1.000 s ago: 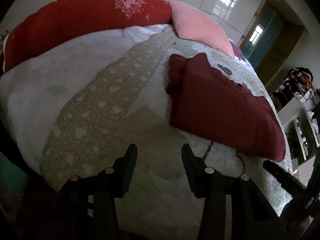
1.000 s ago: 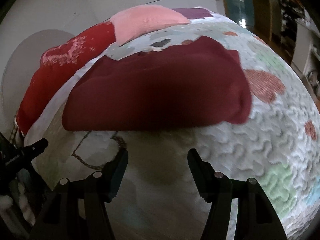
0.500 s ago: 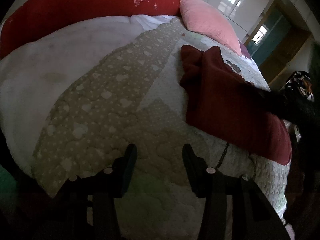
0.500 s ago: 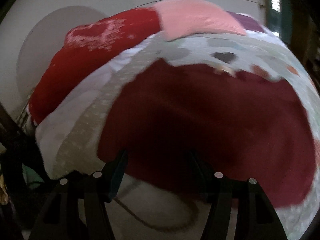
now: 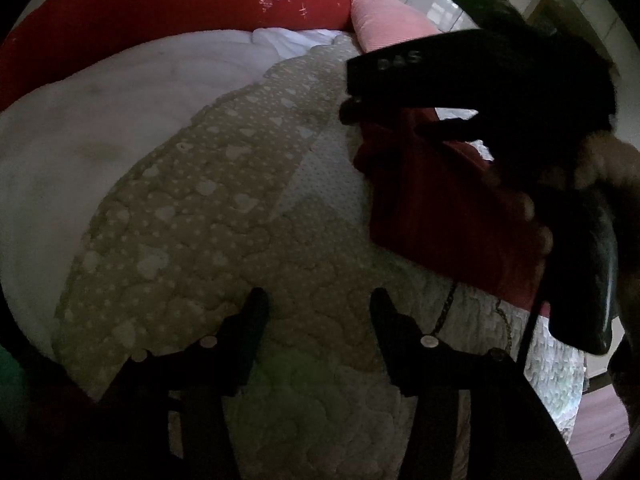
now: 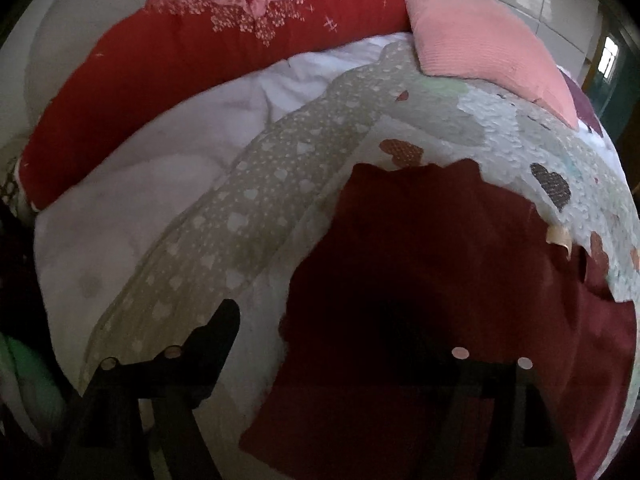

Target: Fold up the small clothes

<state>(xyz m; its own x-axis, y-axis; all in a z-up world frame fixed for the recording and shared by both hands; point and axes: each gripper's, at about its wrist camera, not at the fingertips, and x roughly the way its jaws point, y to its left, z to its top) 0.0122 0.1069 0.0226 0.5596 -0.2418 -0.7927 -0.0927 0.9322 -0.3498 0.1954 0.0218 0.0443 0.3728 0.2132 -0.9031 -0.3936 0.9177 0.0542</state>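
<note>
The folded dark-red cloth garment on the quilted bed runs lengthwise from lower centre to upper right, while the left tool and right tool have just been widening, both empty.

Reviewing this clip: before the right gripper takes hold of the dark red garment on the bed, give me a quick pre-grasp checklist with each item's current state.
1. Right gripper jaws open, just been opening, nothing between them: ok.
2. Right gripper over the dark red garment, straddling its left edge: ok.
3. Left gripper open, empty, over the quilt and clear of the garment: ok.
4. Garment lying flat: cannot tell; its far edge looks bunched.
5. Pink pillow and red bolster away from the garment: ok.
</note>
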